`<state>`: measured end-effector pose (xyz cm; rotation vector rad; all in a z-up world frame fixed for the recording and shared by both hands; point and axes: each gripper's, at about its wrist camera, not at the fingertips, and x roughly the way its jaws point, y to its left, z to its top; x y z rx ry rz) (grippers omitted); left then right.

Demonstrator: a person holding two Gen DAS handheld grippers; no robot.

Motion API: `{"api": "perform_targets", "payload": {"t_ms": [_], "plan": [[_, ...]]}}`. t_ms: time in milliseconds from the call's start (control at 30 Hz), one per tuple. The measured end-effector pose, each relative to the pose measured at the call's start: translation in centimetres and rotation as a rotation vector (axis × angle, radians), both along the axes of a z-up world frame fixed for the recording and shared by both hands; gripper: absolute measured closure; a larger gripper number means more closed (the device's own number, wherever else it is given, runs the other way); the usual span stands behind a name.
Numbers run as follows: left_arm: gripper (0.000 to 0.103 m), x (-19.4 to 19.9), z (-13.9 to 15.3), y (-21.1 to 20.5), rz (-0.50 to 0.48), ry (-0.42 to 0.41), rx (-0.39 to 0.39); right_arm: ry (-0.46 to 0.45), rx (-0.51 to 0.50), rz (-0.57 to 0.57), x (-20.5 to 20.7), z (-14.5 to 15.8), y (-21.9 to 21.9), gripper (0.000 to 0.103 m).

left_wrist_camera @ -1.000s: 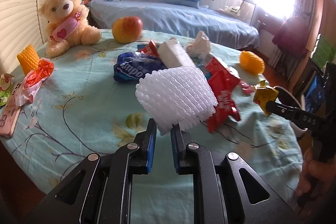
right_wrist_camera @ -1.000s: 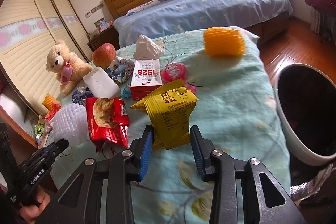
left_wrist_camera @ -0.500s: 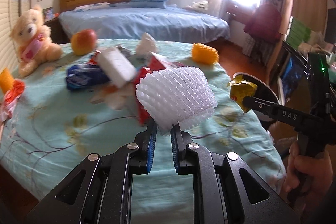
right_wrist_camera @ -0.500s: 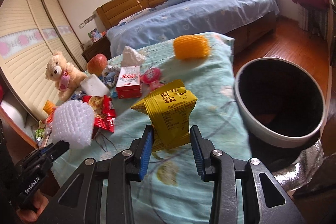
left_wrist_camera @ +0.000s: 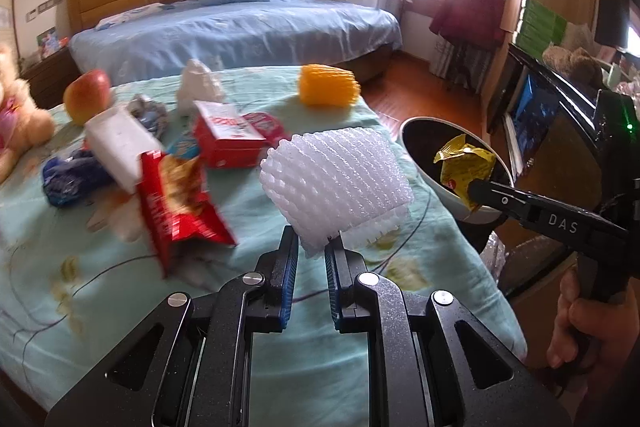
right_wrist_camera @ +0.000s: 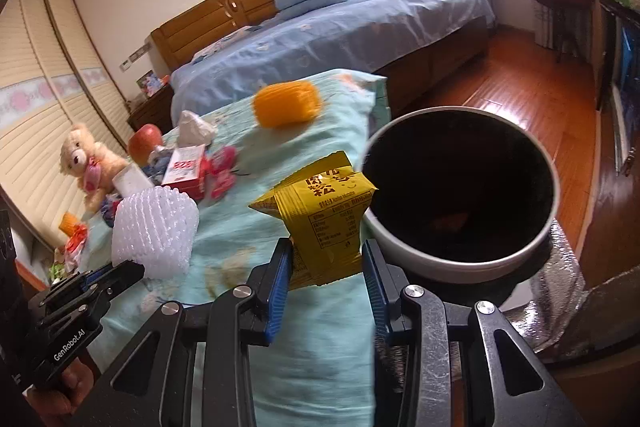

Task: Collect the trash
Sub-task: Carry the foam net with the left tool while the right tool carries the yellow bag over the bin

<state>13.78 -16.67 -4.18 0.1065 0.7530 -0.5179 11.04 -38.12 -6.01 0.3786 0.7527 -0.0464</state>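
My left gripper (left_wrist_camera: 312, 247) is shut on a white foam fruit net (left_wrist_camera: 336, 183), held above the table's right side. My right gripper (right_wrist_camera: 326, 259) is shut on a yellow snack wrapper (right_wrist_camera: 324, 211), which hangs at the near rim of the white trash bin (right_wrist_camera: 456, 263). From the left wrist view the same wrapper (left_wrist_camera: 464, 163) sits over the bin's (left_wrist_camera: 448, 195) dark opening, pinched by the right gripper (left_wrist_camera: 474, 193). The foam net (right_wrist_camera: 154, 227) and the left gripper (right_wrist_camera: 132, 269) show at the left of the right wrist view.
On the turquoise tablecloth (left_wrist_camera: 240, 211) lie a red chip bag (left_wrist_camera: 180, 203), a red-and-white box (left_wrist_camera: 226, 133), a white foam block (left_wrist_camera: 118, 147), a blue wrapper (left_wrist_camera: 70, 175), crumpled tissue (left_wrist_camera: 198, 87), an orange foam net (left_wrist_camera: 328, 89), an apple (left_wrist_camera: 88, 95). A bed stands behind.
Both grippers have swung right toward the bin, each keeping its load. The yellow wrapper now sits at the bin's rim, and the foam net has come over the table's right side.
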Motion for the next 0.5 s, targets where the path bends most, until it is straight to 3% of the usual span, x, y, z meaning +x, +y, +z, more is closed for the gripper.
{"api": "perform_targets", "payload": {"t_ms": [500], "plan": [[0.090, 1.7, 0.2, -7.1, -0.118, 0.020, 0.027, 0.034, -0.010, -0.111, -0.3, -0.7, -6.1, 0.067]]}}
